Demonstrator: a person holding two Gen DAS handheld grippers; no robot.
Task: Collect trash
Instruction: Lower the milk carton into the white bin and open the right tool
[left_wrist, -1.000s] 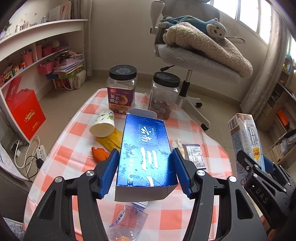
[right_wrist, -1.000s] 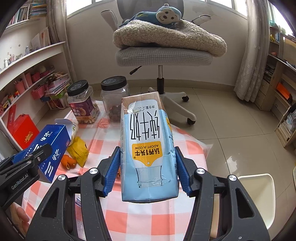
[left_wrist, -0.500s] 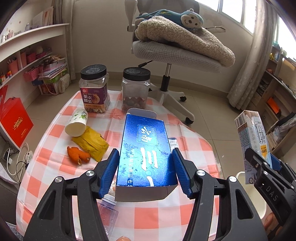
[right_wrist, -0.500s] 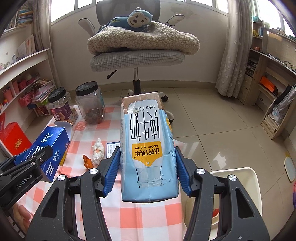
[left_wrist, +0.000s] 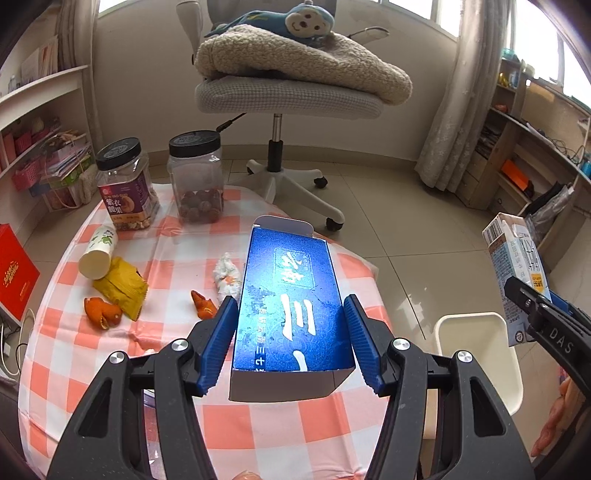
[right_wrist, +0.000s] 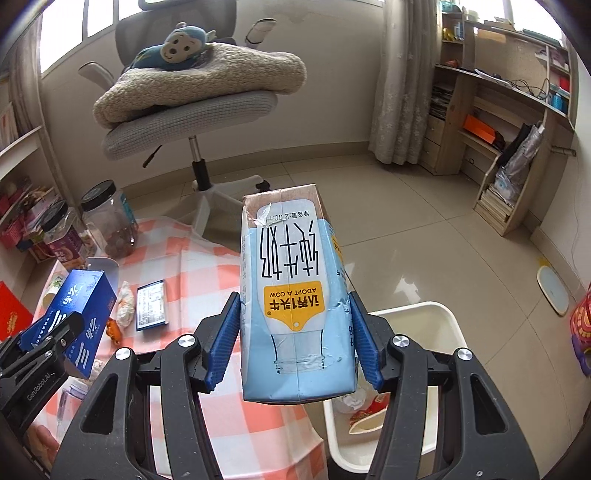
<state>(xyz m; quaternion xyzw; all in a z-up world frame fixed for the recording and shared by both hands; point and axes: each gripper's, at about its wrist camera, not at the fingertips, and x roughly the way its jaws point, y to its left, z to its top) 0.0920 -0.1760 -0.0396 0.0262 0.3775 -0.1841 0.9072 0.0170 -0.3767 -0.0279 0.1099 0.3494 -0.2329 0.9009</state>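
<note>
My left gripper (left_wrist: 291, 343) is shut on a blue carton box (left_wrist: 291, 302), held above the right part of the checked table (left_wrist: 258, 424). My right gripper (right_wrist: 295, 339) is shut on a light blue milk carton (right_wrist: 295, 295), held upside down over the near edge of the white bin (right_wrist: 443, 321). The bin (left_wrist: 480, 332) stands on the floor right of the table and holds some trash (right_wrist: 369, 410). The milk carton also shows in the left wrist view (left_wrist: 517, 273), and the blue box in the right wrist view (right_wrist: 81, 310).
On the table lie a paper cup (left_wrist: 98, 251), a yellow wrapper (left_wrist: 120, 286), orange peels (left_wrist: 101, 312), a white wrapper (left_wrist: 227, 273), a dark packet (right_wrist: 151, 304) and two black-lidded jars (left_wrist: 195, 181). A grey office chair (left_wrist: 288, 92) stands behind. Shelves line both sides.
Both grippers have swung to the right with their cartons. The white bin has come into view, and the milk carton now hangs over its edge.
</note>
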